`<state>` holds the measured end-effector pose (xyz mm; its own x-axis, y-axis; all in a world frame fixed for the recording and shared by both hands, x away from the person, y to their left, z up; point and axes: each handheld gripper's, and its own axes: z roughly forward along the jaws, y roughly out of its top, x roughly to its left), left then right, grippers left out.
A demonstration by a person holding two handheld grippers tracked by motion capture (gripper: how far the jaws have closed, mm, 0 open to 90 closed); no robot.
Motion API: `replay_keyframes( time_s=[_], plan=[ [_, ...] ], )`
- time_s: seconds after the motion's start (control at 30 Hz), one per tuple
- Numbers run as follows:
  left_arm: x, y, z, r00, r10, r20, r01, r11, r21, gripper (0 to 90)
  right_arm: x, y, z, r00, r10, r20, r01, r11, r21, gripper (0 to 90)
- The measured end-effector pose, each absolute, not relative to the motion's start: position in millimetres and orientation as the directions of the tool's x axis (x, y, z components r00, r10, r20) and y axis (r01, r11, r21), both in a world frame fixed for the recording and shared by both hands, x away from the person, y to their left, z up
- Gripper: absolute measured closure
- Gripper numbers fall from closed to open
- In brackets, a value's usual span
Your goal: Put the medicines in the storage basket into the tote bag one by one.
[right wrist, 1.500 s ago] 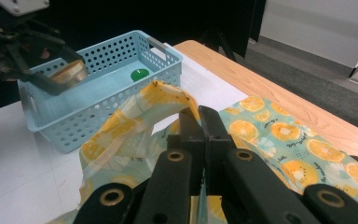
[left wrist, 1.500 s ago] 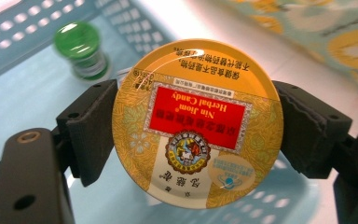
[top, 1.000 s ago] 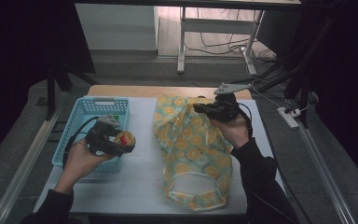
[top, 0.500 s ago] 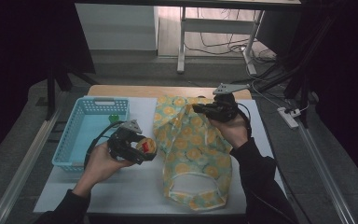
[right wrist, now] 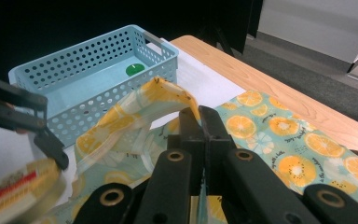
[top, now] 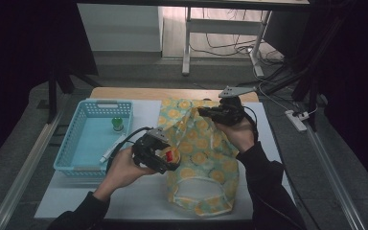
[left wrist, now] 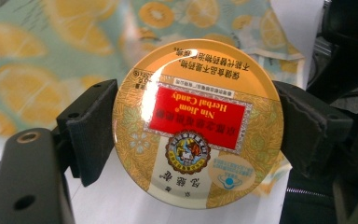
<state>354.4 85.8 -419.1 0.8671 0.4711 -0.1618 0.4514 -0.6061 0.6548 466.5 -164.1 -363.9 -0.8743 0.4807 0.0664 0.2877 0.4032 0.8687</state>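
A round gold candy tin (left wrist: 198,123) with a red label is clamped by its rim between the pads (left wrist: 91,130) of my left gripper (top: 165,155). That gripper hovers at the left edge of the orange-print cloth bag (top: 206,158), which lies down the middle of the white table cover. My right gripper (right wrist: 199,121) is shut on the bag's upper hem (right wrist: 163,91) and holds it lifted off the table near the far end. The tin (right wrist: 21,186) and the left gripper (right wrist: 14,112) also appear low on the left of the right gripper view.
A light blue perforated basket (top: 92,108) stands at the left of the table. It holds a small green-capped item (top: 118,123) and a white stick-like item (top: 111,149). A bare wooden strip (top: 139,92) runs along the table's far edge.
My left hand carried the tin to the right, from in front of the basket to the bag's left edge. The right gripper kept its pinch on the hem and stayed put.
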Motion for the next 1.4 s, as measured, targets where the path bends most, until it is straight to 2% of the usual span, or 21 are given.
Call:
replay_keyframes(
  time_s=[0.67,0.8,1.23,1.4],
  plan=[
    [375,29,-430,0.909,0.389,-0.152,0.386,-0.645,0.659,20.3,470,-167,-367,-0.867,0.493,0.069,0.297,0.402,0.866,89.8],
    [383,24,-438,0.905,0.407,-0.123,0.385,-0.66,0.645,20.3,471,-167,-367,-0.868,0.492,0.069,0.298,0.403,0.865,89.8],
    [418,27,-468,0.859,0.5,-0.112,0.452,-0.635,0.627,20.2,472,-168,-372,-0.868,0.491,0.079,0.308,0.405,0.861,89.8],
    [427,29,-475,0.846,0.527,-0.077,0.454,-0.638,0.622,20.2,472,-167,-375,-0.866,0.492,0.084,0.313,0.405,0.859,89.8]
  ],
)
